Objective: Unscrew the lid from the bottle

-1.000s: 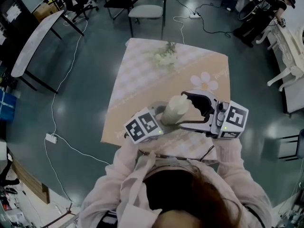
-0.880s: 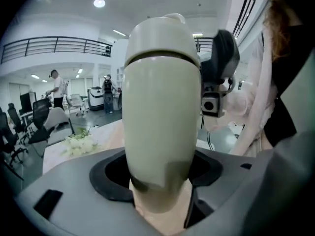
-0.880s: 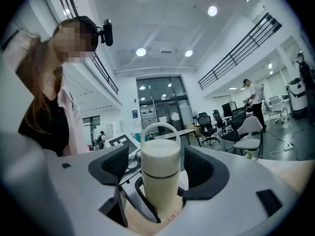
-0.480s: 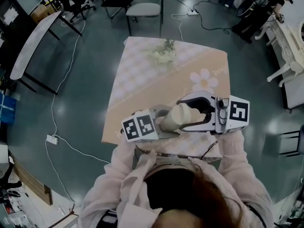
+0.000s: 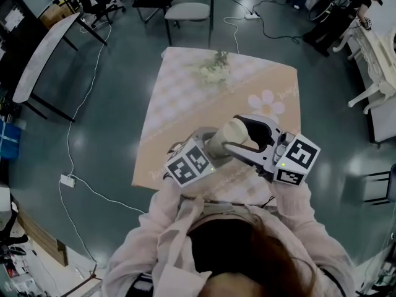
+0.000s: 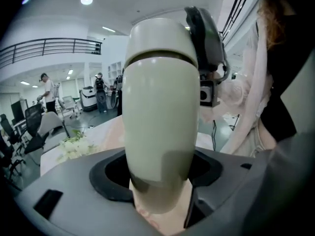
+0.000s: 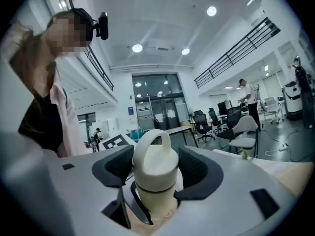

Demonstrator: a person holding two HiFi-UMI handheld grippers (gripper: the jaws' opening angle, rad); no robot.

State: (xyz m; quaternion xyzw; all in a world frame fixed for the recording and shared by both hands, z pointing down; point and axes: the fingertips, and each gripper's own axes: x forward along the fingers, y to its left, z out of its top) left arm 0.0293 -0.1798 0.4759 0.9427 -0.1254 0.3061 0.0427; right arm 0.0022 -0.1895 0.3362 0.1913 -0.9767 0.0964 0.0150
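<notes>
Clamping the cream rounded bottle (image 6: 160, 107) by its body in the left gripper (image 6: 160, 181), over the near edge of the peach checked table (image 5: 185, 91). Pinching its cream loop-handled lid (image 7: 153, 161) in the right gripper (image 7: 155, 173), with the long axis running from one gripper to the other.

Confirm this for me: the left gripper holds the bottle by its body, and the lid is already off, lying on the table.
Wrong on the lid: it sits on the bottle, between the jaws of the right gripper, not on the table; the right gripper view shows it. The left gripper does hold the bottle's body.
</notes>
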